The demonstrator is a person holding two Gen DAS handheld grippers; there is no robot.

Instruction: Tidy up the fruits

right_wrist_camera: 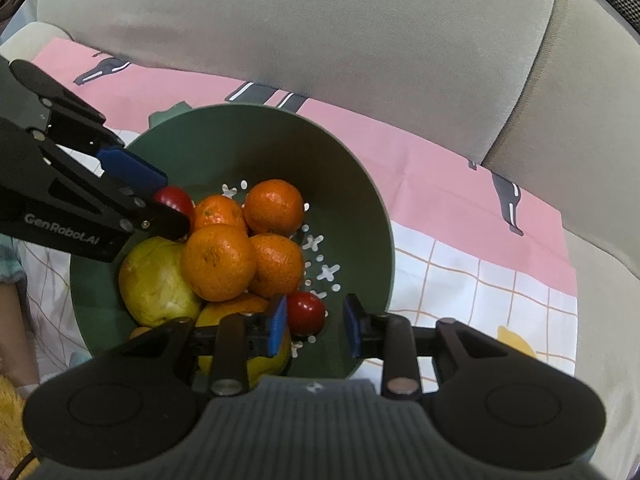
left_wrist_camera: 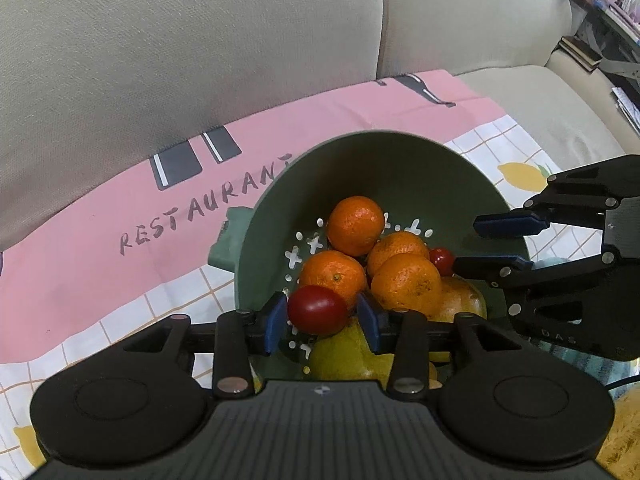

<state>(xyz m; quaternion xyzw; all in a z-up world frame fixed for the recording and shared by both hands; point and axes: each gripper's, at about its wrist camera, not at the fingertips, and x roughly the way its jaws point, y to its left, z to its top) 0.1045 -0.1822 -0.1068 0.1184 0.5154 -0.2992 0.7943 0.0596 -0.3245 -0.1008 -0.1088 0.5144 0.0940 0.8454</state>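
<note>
A green colander bowl holds several oranges, a yellow-green pear and two red cherry tomatoes. My left gripper has its blue pads on either side of one tomato, seemingly touching it; it also shows in the right wrist view with that tomato between its fingers. My right gripper is open over the bowl's near side, the second tomato beside its left pad; it shows in the left wrist view, near that tomato.
The bowl stands on a pink and white checked cloth printed with "RESTAURANT", spread over a beige sofa seat. The sofa back rises right behind. Cluttered shelves stand far right.
</note>
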